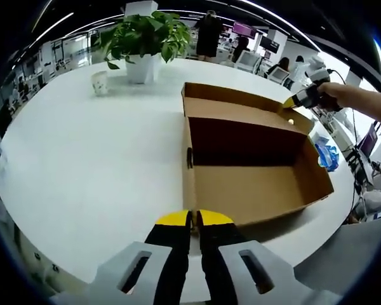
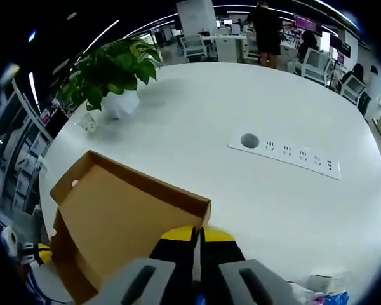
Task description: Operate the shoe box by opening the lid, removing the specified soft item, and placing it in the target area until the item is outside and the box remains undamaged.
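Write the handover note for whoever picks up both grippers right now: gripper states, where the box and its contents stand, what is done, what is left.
Left gripper: jaws shut, hovering by the near side of the shoe box, holding nothing visible.
Right gripper: jaws shut at the edge of the raised lid; seen from the left gripper view, it sits at the lid's far corner.
Box: on the white table, lid open and standing up. The interior that shows looks bare; no soft item is visible.
Done: lid opened, box looks undamaged.
Left: locate the soft item, check the hidden parts of the box, and place the item in the target area.
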Demonstrator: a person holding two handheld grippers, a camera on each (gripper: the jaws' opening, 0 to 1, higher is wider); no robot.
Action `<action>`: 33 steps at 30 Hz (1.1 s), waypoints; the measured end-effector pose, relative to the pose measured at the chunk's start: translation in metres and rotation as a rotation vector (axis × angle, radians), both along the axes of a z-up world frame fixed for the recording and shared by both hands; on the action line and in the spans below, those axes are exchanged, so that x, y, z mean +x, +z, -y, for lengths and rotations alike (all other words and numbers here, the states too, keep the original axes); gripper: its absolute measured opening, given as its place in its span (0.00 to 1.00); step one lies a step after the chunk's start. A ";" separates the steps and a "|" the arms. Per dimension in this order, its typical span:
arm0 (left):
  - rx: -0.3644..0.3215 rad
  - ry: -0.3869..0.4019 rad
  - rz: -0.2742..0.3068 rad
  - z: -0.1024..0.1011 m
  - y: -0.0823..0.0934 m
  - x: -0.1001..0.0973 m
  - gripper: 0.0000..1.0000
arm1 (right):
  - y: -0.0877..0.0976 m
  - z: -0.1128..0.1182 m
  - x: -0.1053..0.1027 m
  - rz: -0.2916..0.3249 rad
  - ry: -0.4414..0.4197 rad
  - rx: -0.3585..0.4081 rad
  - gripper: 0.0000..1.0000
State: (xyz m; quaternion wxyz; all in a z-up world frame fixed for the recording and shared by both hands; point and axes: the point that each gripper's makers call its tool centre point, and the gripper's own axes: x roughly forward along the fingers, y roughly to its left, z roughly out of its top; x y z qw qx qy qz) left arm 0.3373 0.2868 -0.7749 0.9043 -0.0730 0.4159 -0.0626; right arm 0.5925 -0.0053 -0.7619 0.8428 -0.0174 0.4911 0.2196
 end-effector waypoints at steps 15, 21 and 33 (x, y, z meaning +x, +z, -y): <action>0.008 -0.007 -0.002 0.002 0.001 -0.002 0.01 | 0.026 0.000 -0.004 0.069 0.012 0.041 0.00; 0.008 -0.009 -0.003 0.001 0.000 -0.001 0.01 | 0.036 0.000 -0.006 0.091 0.014 0.058 0.00; 0.006 -0.015 -0.003 0.003 0.001 -0.003 0.01 | 0.060 0.000 -0.016 0.145 0.021 0.094 0.00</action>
